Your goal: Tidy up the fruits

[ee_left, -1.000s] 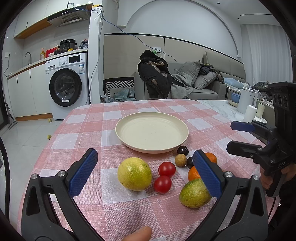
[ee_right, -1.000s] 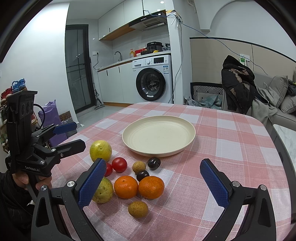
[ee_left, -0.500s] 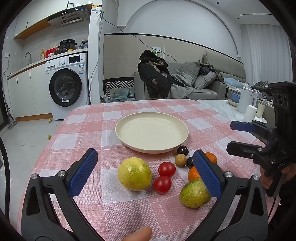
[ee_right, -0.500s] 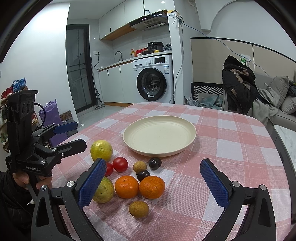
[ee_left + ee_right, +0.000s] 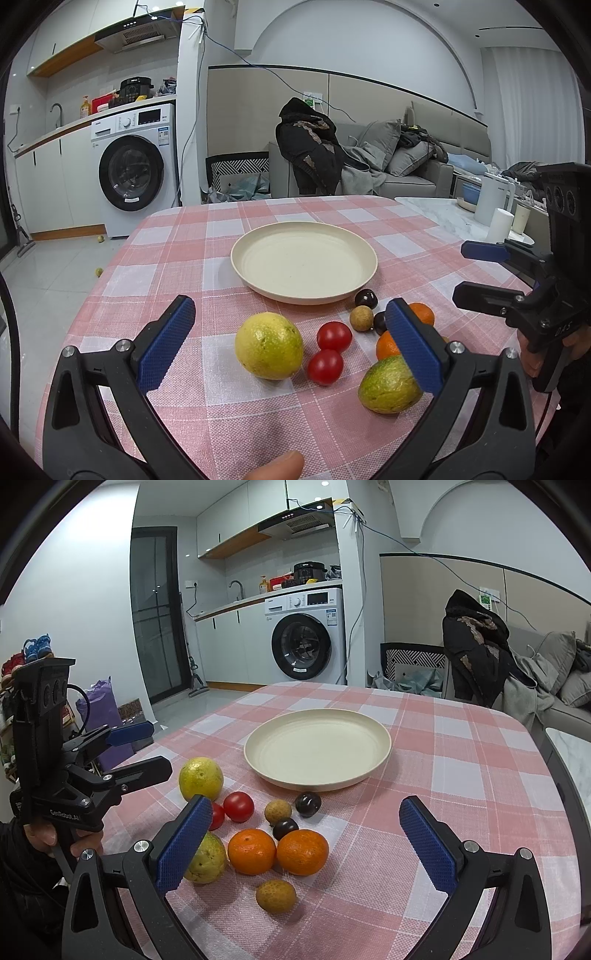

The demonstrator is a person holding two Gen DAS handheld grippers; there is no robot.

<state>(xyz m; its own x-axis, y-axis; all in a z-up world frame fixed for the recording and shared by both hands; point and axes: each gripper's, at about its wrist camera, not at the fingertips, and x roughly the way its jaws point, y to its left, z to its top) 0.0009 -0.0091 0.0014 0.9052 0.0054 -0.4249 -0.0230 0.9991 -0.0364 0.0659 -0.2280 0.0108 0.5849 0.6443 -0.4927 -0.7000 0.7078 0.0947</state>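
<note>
**Fruit waits beside a bare plate, both grippers spread wide**

A cream plate (image 5: 317, 753) sits on the pink checked tablecloth (image 5: 461, 760), and nothing lies in it. All the fruit is gathered on the cloth just on the near side of the plate. A large yellow citrus (image 5: 269, 345) lies nearest the plate's left edge, with two red tomatoes (image 5: 330, 349) touching each other right beside it. A dark plum (image 5: 307, 804) rests just off the plate's near rim, a small tan longan (image 5: 278, 811) next to it, and a second dark plum (image 5: 285, 828) slightly further from the plate. Behind those, further again from the plate, two oranges (image 5: 277, 851) sit side by side and touching, a greenish-yellow citrus (image 5: 389, 384) lies to their left, and another tan longan (image 5: 276, 896) sits alone, furthest from the plate.

The left gripper (image 5: 290, 349) hangs above the cloth on the near side of the plate, its blue pads (image 5: 166, 349) wide apart and holding nothing; the yellow citrus shows between them. The right gripper (image 5: 314, 843) is likewise spread wide and empty, with the oranges and plums framed between its pads (image 5: 426, 845).

A white washing machine (image 5: 306, 635) stands well beyond the plate.
</note>
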